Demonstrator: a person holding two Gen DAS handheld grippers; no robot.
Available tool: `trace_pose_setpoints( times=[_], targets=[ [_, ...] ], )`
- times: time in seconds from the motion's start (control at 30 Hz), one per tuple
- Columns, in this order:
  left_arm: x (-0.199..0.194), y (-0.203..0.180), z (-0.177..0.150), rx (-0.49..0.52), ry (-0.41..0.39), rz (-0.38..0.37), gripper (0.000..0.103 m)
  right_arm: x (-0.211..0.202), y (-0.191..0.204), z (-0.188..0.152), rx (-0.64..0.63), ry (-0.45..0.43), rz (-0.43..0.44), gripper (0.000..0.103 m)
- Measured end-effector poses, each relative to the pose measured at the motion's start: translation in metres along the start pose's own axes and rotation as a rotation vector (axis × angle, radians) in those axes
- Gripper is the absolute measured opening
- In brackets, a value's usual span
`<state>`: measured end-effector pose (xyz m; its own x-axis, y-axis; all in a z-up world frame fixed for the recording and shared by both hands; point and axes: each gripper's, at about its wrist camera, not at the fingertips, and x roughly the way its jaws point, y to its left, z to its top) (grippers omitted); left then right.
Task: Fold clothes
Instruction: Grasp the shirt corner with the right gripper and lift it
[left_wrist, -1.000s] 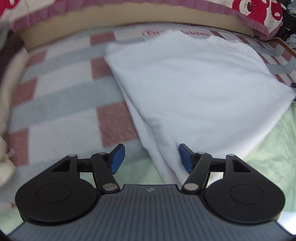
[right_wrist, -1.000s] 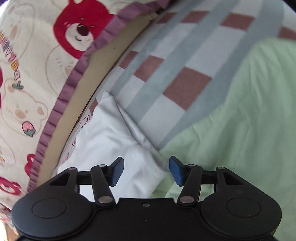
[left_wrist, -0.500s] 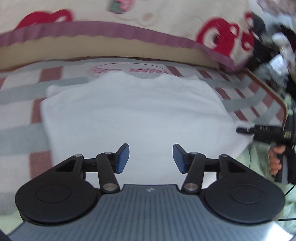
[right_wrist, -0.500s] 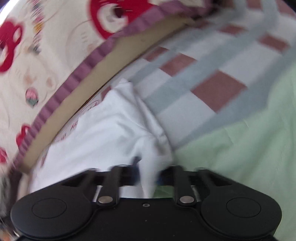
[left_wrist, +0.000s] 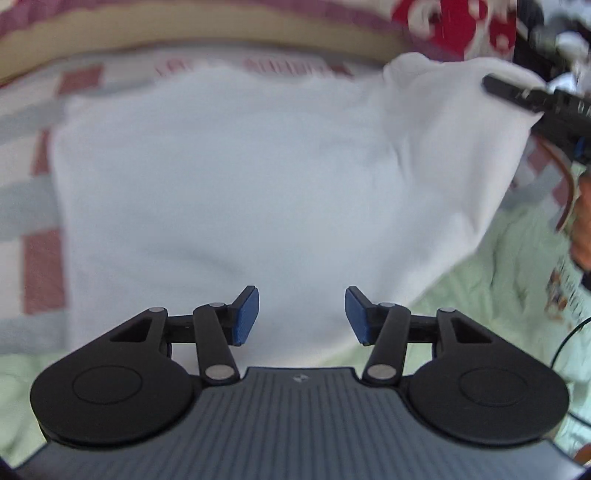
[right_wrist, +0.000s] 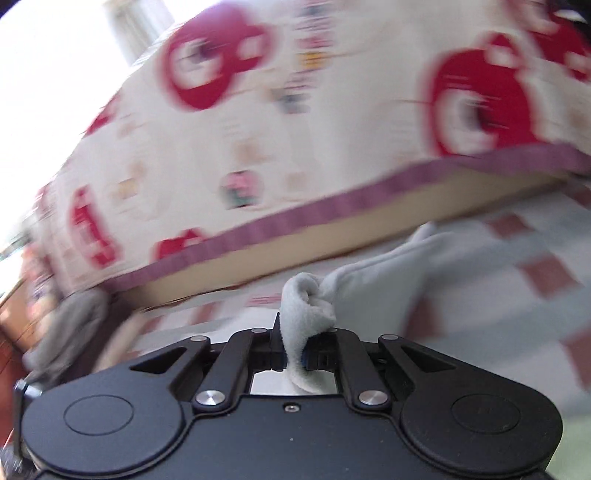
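Right wrist: right gripper (right_wrist: 293, 356) jaws pinching white garment (right_wrist: 306, 317).

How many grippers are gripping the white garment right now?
1: the right gripper pinches the white garment at its raised corner. The left gripper hovers open above it.

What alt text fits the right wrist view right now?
The right gripper is shut on a bunched corner of the white garment, lifting it off the checked blanket. Behind, blurred, is a bear-print bedspread.
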<state>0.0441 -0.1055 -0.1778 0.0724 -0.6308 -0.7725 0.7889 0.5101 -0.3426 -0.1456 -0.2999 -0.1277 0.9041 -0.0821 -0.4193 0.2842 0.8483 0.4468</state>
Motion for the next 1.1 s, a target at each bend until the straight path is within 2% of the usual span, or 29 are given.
trace_pose_setpoints(
  times=[0.1,0.17,0.2,0.23,0.33,0.4,0.53,0.57,0.67,0.7,0.77,0.8,0.97,1.1],
  targets=[
    [-0.028,0.043,0.0,-0.075,-0.065,0.092,0.051,0.041,0.059,0.009,-0.128,0.072,0.193,0.009],
    [-0.028,0.069,-0.013,-0.168,-0.034,0.185,0.051,0.074,0.086,-0.005,-0.164,0.155,0.278,0.009],
    [-0.023,0.078,-0.021,-0.196,0.002,0.247,0.051,0.092,0.094,-0.018,-0.176,0.205,0.289,0.009],
    [-0.02,0.085,-0.029,-0.205,0.032,0.278,0.05,0.109,0.098,-0.034,-0.181,0.26,0.282,0.009],
    [-0.025,0.101,-0.033,-0.289,0.011,0.222,0.05,0.147,0.099,-0.078,-0.179,0.401,0.234,0.009],
    [-0.029,0.107,-0.028,-0.306,-0.022,0.202,0.05,0.152,0.097,-0.092,-0.179,0.416,0.214,0.009],
    [-0.029,0.12,-0.024,-0.333,-0.042,0.168,0.05,0.144,0.095,-0.089,-0.173,0.401,0.208,0.009],
    [-0.029,0.123,-0.024,-0.339,-0.047,0.177,0.05,0.139,0.098,-0.084,-0.175,0.391,0.227,0.009],
    [-0.037,0.128,-0.021,-0.339,-0.101,0.287,0.047,0.118,0.108,-0.064,-0.186,0.365,0.324,0.009],
    [-0.042,0.131,-0.019,-0.35,-0.122,0.287,0.047,0.111,0.111,-0.056,-0.19,0.361,0.358,0.009],
    [-0.051,0.138,-0.018,-0.411,-0.157,0.221,0.047,0.096,0.117,-0.04,-0.197,0.352,0.427,0.009],
    [-0.053,0.139,-0.018,-0.429,-0.168,0.199,0.047,0.094,0.119,-0.039,-0.201,0.362,0.435,0.009],
    [-0.058,0.137,-0.021,-0.453,-0.198,0.134,0.039,0.126,0.135,-0.085,-0.226,0.466,0.373,0.009],
    [-0.051,0.149,-0.029,-0.545,-0.173,-0.009,0.039,0.122,0.157,-0.094,-0.236,0.469,0.409,0.009]
  ],
)
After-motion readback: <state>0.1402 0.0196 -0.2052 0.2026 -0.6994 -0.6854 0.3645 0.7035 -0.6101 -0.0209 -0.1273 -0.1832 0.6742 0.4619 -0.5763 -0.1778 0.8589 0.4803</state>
